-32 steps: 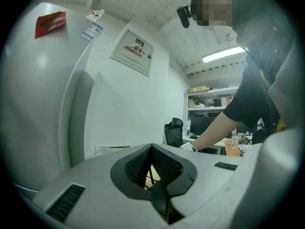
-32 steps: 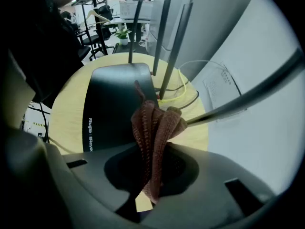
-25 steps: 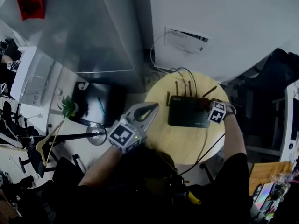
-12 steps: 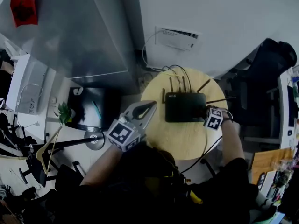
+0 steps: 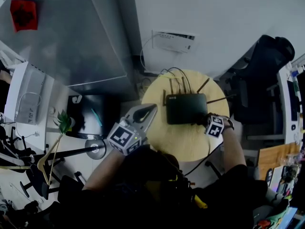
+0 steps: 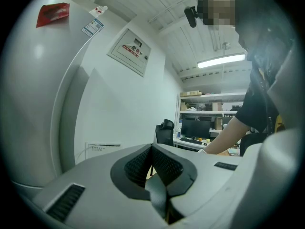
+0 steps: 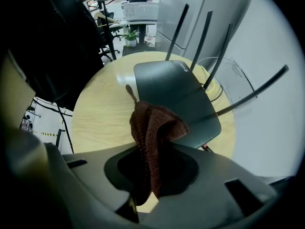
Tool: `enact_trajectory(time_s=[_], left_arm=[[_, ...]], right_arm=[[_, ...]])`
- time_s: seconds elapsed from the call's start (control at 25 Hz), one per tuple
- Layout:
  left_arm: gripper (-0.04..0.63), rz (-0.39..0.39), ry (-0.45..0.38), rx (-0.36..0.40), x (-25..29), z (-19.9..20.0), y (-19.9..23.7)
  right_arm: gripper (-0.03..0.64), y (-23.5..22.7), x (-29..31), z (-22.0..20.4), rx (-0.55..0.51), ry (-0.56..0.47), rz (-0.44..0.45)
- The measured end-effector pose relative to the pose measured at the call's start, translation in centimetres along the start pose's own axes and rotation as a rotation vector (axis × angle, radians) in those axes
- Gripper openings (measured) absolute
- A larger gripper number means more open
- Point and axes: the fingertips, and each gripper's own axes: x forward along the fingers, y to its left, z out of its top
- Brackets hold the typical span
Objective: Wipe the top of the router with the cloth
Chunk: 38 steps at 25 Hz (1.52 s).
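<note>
Right gripper view is giving me the clearest read: my right gripper (image 7: 152, 175) is clamping the brown knitted cloth (image 7: 155, 128), and the bunched end is sticking out ahead of the jaws over the near end of the black router (image 7: 174, 97). The router is lying flat on the round wooden table (image 7: 105, 113), its dark top stretching straight away from my fingertips, with the antennas standing along its right-hand edge in this view. From this angle I am not able to say whether the cloth is actually pressing on the top or hanging just above it.

Looking down from the head view, the router (image 5: 186, 109) is running left to right across the table (image 5: 186, 144), and my right gripper (image 5: 204, 120) is sitting at its right end. So I am judging that the wipe should be travelling leftward along the router's long side, away from that hand.

My left gripper (image 5: 148, 111) is hovering off the table's left rim, farther from the router. Its own view is showing the jaws (image 6: 155, 175) pressed together with nothing between them, pointing at the white wall.
</note>
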Motion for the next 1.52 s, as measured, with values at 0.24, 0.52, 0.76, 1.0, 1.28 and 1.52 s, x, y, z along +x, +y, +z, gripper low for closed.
enact_trajectory(time_s=[0.24,0.52,0.76,1.0,1.28,1.52], left_arm=[[-0.002,-0.011,-0.006,0.007,-0.5,0.1,0.2],[-0.002,-0.043,-0.009,0.007,-0.5,0.3,0.2],[-0.002,-0.041,-0.007,-0.031,-0.4,0.1,0.4],[-0.002,-0.005,-0.015,-0.04,-1.1,0.2,1.5],[-0.002,0.123,-0.025,-0.034,-4.0,0.1,4.3],[-0.002,0.249,-0.019,-0.057,-7.1,-0.7,6.5]], right_arm=[[0.066,1.3,0.2,-0.4,0.079,-0.004,-0.019],[0.066,4.3,1.3,-0.4,0.303,-0.125,0.072],[0.066,1.3,-1.4,1.4,0.443,-0.322,-0.021],[0.066,-0.7,-2.7,8.4,0.517,-0.428,0.03],[0.066,-3.8,-3.8,18.7,0.86,-0.673,0.403],[0.066,-5.5,-0.2,21.3,0.894,-0.6,0.498]])
